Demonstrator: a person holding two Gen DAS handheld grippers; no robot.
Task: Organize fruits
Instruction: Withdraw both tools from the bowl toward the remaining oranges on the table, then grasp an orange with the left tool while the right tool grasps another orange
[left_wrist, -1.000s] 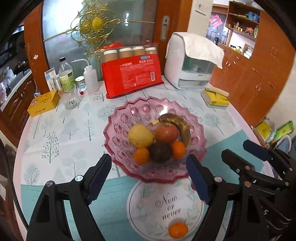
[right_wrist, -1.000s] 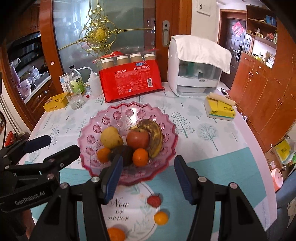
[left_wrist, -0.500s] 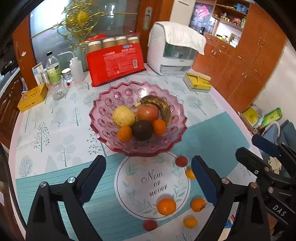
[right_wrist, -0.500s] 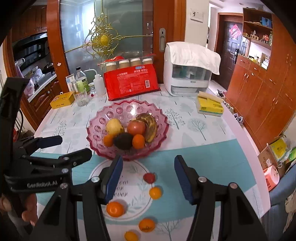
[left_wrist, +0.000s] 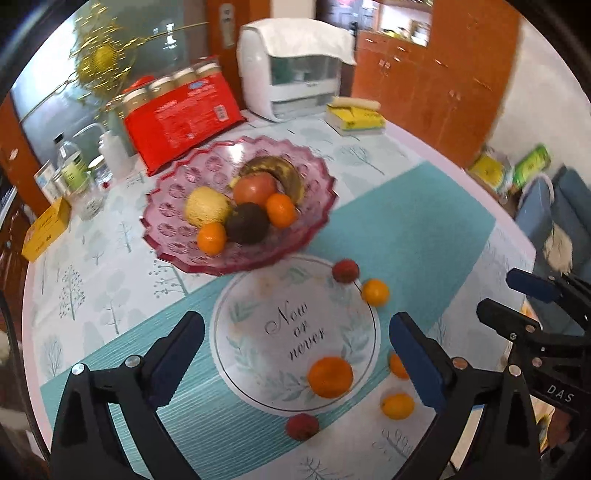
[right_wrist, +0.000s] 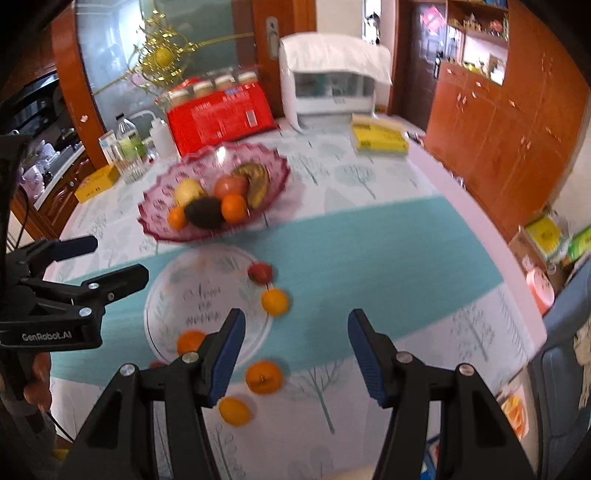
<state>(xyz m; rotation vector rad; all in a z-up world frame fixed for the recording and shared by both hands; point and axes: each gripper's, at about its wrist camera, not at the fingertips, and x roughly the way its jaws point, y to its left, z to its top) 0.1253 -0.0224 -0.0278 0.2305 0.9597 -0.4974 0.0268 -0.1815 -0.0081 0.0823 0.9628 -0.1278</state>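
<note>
The counter (left_wrist: 424, 221) is wearing a white cloth printed with pale grey-green trees, and a teal band is crossing it. A white circle with leaf sprigs and dark script is sitting on that band. The bowl (left_wrist: 173, 221) is showing translucent pink glass with pressed round medallions and a scalloped rim. Inside it, a yellow pear (left_wrist: 207, 206), a red apple (left_wrist: 255, 188), a browned banana (left_wrist: 284, 173), a near-black fruit (left_wrist: 246, 223) and two orange tangerines are glowing. Loose on the cloth, orange tangerines (left_wrist: 330, 376) and red lychees (left_wrist: 345, 270) are lying. Both claws are showing black arms with blue pads (right_wrist: 229, 354).
</note>
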